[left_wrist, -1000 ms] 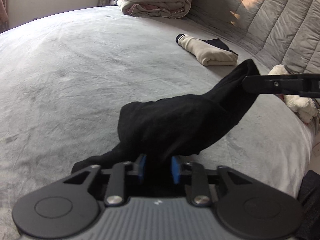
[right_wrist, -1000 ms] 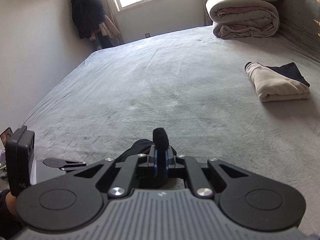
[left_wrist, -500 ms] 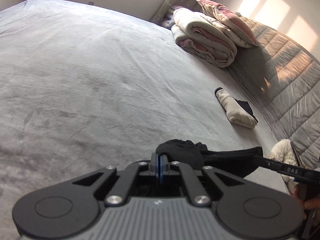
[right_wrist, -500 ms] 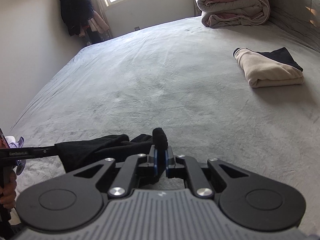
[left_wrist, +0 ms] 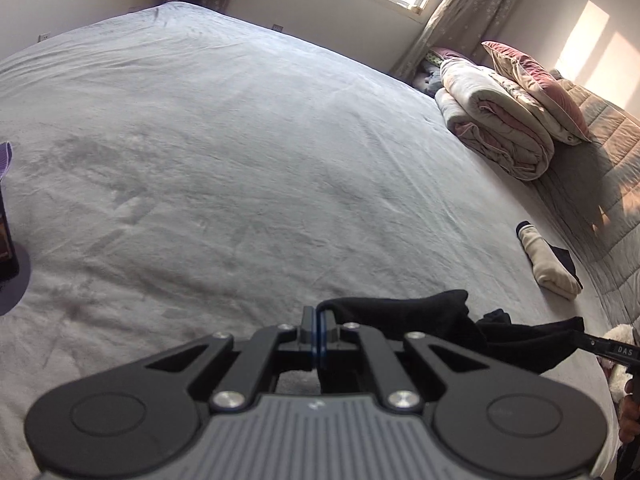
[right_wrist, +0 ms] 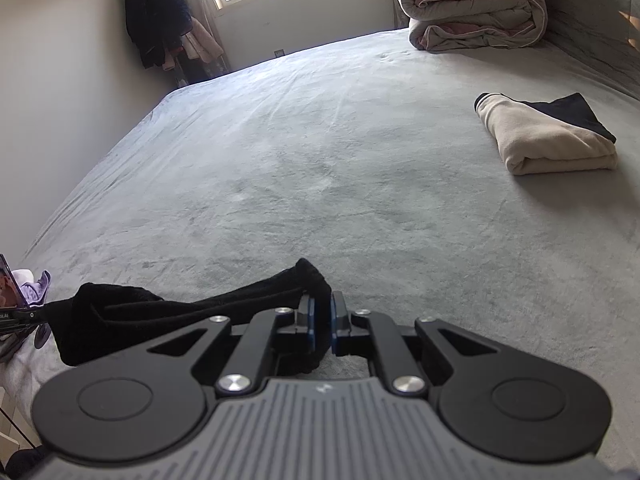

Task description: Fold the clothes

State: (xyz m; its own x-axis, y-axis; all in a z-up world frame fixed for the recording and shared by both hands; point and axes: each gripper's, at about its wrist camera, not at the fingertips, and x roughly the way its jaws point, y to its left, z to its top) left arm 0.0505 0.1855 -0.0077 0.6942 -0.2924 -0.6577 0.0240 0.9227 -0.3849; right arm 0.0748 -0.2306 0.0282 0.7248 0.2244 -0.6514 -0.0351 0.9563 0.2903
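A black garment hangs stretched between my two grippers just above the grey bed. My left gripper is shut on one end of it; the cloth runs right to the other gripper's tip. In the right wrist view my right gripper is shut on the other end of the garment, which stretches left to the left gripper's tip. A folded beige garment with black cloth under it lies on the bed at the right; it also shows in the left wrist view.
A rolled quilt and a pillow lie at the bed's head by a padded headboard. A white plush toy is at the right edge. Dark clothes hang in the corner. Purple cloth lies at the left edge.
The garment went from a bunched heap between the grippers to a long stretched band. The grippers moved apart, and the left gripper closed tight on the cloth and turned toward the window.
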